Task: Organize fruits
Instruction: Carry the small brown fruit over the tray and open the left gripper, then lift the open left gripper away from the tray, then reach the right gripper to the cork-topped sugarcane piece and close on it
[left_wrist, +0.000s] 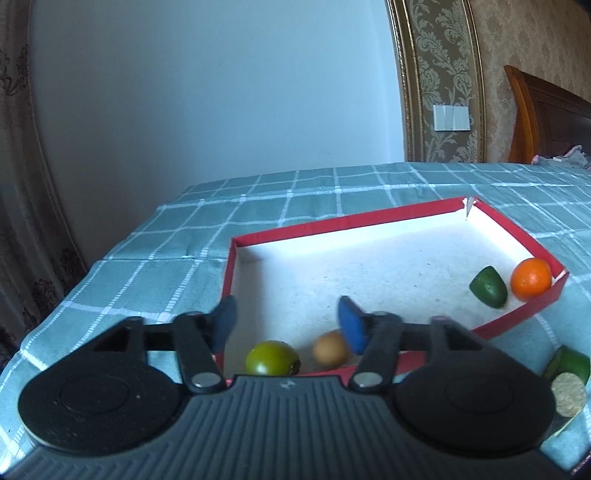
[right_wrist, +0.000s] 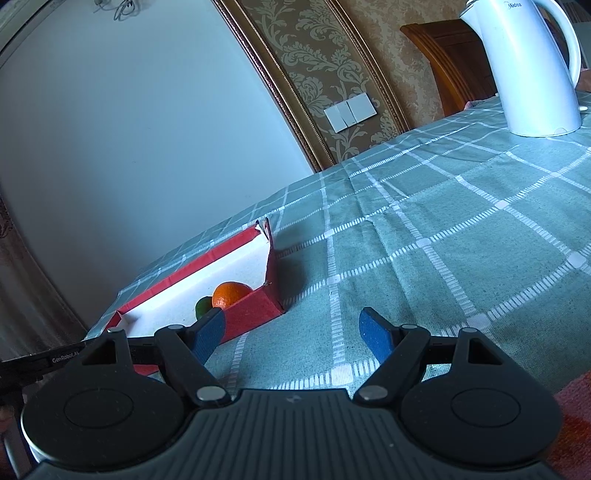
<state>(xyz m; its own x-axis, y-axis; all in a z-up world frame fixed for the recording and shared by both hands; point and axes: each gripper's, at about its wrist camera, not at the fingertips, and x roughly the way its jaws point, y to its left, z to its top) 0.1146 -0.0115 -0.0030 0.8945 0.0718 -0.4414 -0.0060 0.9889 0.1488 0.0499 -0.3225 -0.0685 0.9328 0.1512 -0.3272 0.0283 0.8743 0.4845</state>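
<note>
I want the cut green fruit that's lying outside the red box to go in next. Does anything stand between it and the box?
Only the red box's low near wall separates the cut green fruit from the inside. The cloth between them looks bare. The left tool hangs open over the near-left corner, off to the side.

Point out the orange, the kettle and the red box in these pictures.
orange (left_wrist: 530, 278): left wrist view, middle of its peel.
kettle (right_wrist: 532, 74): right wrist view, white body.
red box (left_wrist: 332, 225): left wrist view, far wall's rim.
</note>
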